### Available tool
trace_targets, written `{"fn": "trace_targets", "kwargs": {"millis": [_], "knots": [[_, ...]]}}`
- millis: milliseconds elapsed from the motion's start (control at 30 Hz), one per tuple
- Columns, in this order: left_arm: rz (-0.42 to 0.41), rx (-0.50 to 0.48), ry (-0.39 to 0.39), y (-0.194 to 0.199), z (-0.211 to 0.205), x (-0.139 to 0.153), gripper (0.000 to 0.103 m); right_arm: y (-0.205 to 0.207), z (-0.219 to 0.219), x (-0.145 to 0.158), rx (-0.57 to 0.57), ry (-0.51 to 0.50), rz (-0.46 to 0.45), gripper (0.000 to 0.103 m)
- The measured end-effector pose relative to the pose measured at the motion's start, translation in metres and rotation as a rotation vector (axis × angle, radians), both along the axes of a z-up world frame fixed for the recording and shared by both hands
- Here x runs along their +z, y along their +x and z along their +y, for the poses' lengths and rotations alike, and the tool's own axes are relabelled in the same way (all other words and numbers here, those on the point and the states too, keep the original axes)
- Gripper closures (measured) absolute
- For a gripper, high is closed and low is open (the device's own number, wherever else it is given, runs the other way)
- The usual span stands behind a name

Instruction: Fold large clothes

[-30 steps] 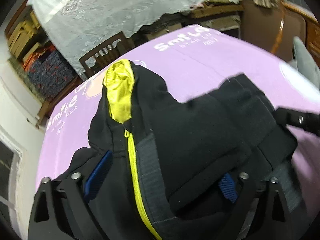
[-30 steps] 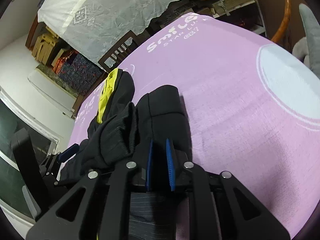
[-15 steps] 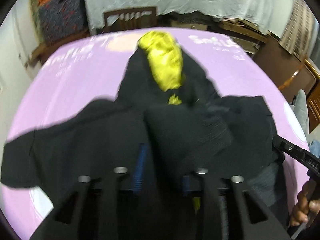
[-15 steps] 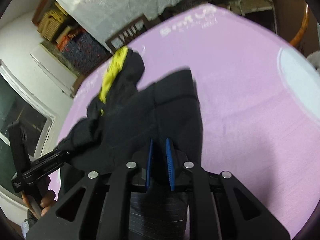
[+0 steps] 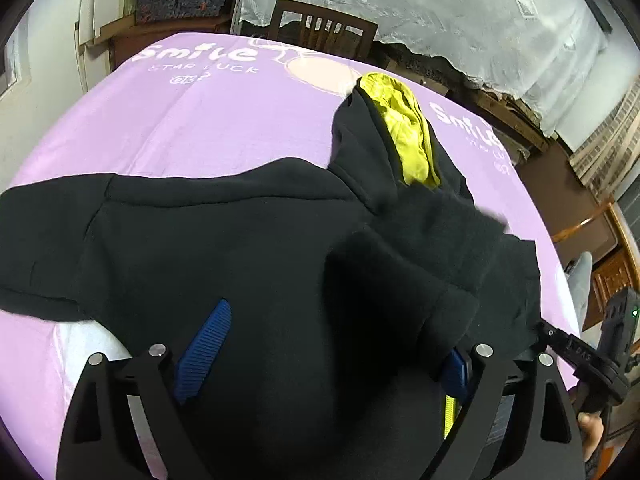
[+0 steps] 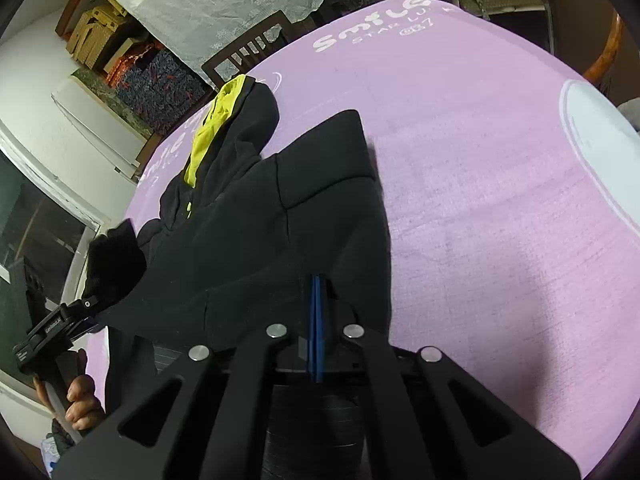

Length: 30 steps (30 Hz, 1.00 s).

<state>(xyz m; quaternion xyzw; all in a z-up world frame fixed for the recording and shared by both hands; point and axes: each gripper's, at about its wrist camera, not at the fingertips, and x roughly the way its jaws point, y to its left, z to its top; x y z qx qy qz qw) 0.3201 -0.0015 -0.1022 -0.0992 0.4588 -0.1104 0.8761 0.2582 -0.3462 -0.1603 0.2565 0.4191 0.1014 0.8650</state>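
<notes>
A black hoodie [image 5: 224,248] with a yellow-green hood lining [image 5: 404,132] lies spread on the purple sheet [image 5: 192,120], hood pointing away. My left gripper [image 5: 328,360] is open, its blue pads [image 5: 204,352] far apart, with hoodie cloth bunched between and over them. In the right wrist view the hoodie [image 6: 248,232] runs from the hood [image 6: 216,128] down to my right gripper [image 6: 316,300], which is shut on the cloth at the hoodie's near right edge. The left gripper [image 6: 56,332] shows there at the left, in a hand, with a black cuff [image 6: 112,260] over its tip.
The purple sheet [image 6: 480,200] carries white "Smile" lettering and a pale round print [image 6: 600,152] at the right. A wooden chair [image 5: 324,28] and a lace-covered pile stand beyond the far edge. Boxes and a patterned bundle [image 6: 160,76] sit at the back left.
The left gripper, shut on cloth half a second ago, now stands wide open. The hoodie lies spread wider, one sleeve out to the left. The right gripper's pads have closed tighter.
</notes>
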Motion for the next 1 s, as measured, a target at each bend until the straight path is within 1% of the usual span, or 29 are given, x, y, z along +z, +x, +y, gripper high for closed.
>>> {"fn": "trace_targets", "kwargs": {"millis": [100, 133, 167, 200, 233, 267, 400, 433, 500, 567, 600, 633, 700, 733, 833, 867, 900, 1000], "knots": [[-0.012, 0.003, 0.001, -0.002, 0.004, 0.001, 0.010, 0.000, 0.000, 0.000, 0.000, 0.000, 0.000, 0.103], [-0.024, 0.019, 0.006, -0.005, 0.008, 0.004, 0.011, 0.000, 0.000, 0.000, 0.000, 0.000, 0.000, 0.103], [-0.029, 0.026, -0.003, -0.007, 0.012, 0.005, 0.012, 0.000, 0.000, 0.000, 0.001, 0.001, 0.000, 0.103], [-0.030, 0.033, -0.045, -0.010, 0.022, 0.007, 0.012, 0.000, -0.001, 0.000, 0.000, 0.003, 0.001, 0.103], [-0.023, 0.037, -0.083, -0.011, 0.030, 0.008, 0.012, 0.000, -0.001, 0.000, 0.000, 0.005, 0.001, 0.103], [-0.013, 0.039, -0.102, -0.011, 0.033, 0.006, 0.012, 0.000, -0.001, 0.000, -0.001, 0.008, 0.002, 0.103], [0.060, 0.022, -0.136, -0.012, 0.042, -0.007, 0.012, -0.001, -0.005, 0.000, -0.006, 0.040, 0.004, 0.103], [0.067, 0.011, -0.145, -0.012, 0.042, -0.007, 0.012, -0.001, -0.006, 0.000, -0.007, 0.050, 0.003, 0.103], [0.074, -0.031, -0.141, -0.012, 0.037, -0.008, 0.012, -0.002, -0.005, 0.000, -0.007, 0.050, -0.001, 0.103], [0.083, -0.051, -0.110, -0.012, 0.030, -0.012, 0.012, -0.003, -0.005, 0.002, -0.004, 0.046, -0.009, 0.103], [0.076, -0.054, -0.077, -0.011, 0.026, -0.012, 0.015, -0.003, -0.006, 0.003, -0.003, 0.044, -0.014, 0.103], [0.065, -0.057, -0.048, -0.013, 0.022, -0.012, 0.020, -0.004, -0.005, 0.004, -0.003, 0.043, -0.020, 0.102], [0.053, -0.071, 0.015, -0.013, 0.013, -0.013, 0.055, -0.006, -0.006, 0.006, -0.004, 0.036, -0.031, 0.100], [0.046, -0.069, 0.044, -0.012, 0.011, -0.013, 0.061, -0.006, -0.006, 0.007, -0.006, 0.029, -0.036, 0.100], [0.010, -0.065, 0.113, -0.010, 0.003, -0.010, 0.072, -0.008, -0.006, 0.010, -0.013, 0.011, -0.052, 0.100], [-0.010, -0.063, 0.133, -0.009, 0.001, -0.005, 0.084, -0.009, -0.006, 0.012, -0.020, 0.011, -0.063, 0.100], [-0.037, -0.062, 0.154, -0.007, -0.001, 0.001, 0.087, -0.010, -0.008, 0.015, -0.031, 0.016, -0.081, 0.100], [-0.091, -0.064, 0.176, 0.003, -0.006, 0.020, 0.087, -0.004, -0.010, 0.031, -0.043, 0.024, -0.115, 0.100]]}}
